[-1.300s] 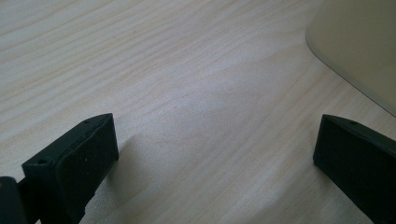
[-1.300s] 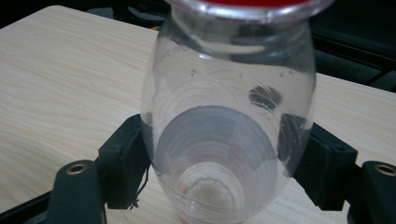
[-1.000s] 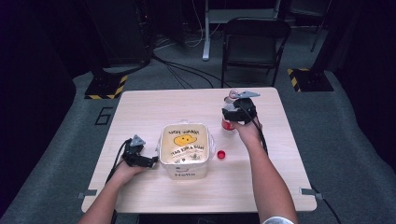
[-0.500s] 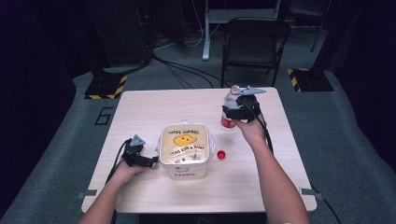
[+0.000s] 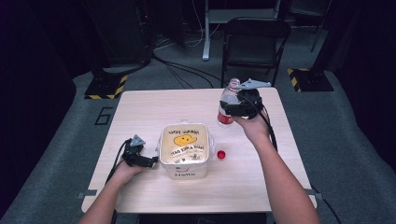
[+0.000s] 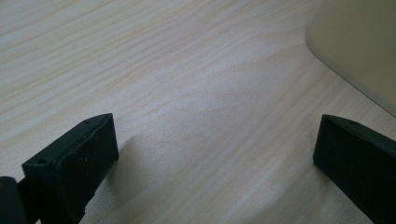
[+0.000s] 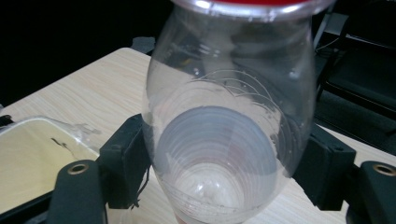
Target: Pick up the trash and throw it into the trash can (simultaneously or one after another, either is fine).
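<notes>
Right gripper (image 7: pixel 219 177) clamps a clear, ribbed, seemingly plastic bottle (image 7: pixel 229 116) above the woodgrain table (image 5: pixel 140 112).

- The bottle (image 7: pixel 229 130) is clear, glossy plastic with moulded ridges.
- The desk (image 6: pixel 187 84) has a pale, matt wood-grain surface.
- The tub (image 5: pixel 184 150) looks like smooth cream plastic.
- The right hand-held gripper (image 7: pixel 229 172) has matt black pads.
- The small cap (image 5: pixel 221 154) is red plastic.
</notes>
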Motion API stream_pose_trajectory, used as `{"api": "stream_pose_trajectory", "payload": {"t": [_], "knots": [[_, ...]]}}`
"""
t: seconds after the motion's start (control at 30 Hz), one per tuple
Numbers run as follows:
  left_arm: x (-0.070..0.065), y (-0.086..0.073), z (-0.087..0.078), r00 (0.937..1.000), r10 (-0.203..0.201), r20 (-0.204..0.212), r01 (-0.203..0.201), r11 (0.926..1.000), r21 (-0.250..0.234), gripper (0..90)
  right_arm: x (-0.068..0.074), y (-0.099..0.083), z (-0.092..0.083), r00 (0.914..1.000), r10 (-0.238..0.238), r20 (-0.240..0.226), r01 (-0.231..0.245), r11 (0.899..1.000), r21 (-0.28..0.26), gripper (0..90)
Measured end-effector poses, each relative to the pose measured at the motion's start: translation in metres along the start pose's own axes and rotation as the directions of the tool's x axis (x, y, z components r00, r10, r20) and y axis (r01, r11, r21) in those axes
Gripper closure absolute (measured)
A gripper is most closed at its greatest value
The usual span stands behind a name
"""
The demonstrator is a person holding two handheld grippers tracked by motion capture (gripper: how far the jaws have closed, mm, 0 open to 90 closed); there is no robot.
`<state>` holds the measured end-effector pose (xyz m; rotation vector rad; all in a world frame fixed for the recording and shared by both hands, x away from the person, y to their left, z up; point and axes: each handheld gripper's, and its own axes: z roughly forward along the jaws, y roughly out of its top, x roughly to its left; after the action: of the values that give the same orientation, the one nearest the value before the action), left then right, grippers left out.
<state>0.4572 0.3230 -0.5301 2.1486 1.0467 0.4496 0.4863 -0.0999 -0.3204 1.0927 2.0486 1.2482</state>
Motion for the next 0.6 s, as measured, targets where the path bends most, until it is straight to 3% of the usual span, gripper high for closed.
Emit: {"api": "stream_pose_trajectory", "payload": {"t": [0.37,0.6], "knots": [[0.000,0.000,0.000,1.0000,0.000,0.000,0.000,1.0000,0.000,0.0,0.014,0.019,-0.017,0.9989,-0.037,-0.029,0.036,0.999,-0.020,26.8],[0.000,0.000,0.000,1.0000,0.000,0.000,0.000,1.0000,0.000,0.0,0.028,0.032,-0.028,0.9955,-0.061,-0.073,0.058,0.997,-0.043,26.8]]}}
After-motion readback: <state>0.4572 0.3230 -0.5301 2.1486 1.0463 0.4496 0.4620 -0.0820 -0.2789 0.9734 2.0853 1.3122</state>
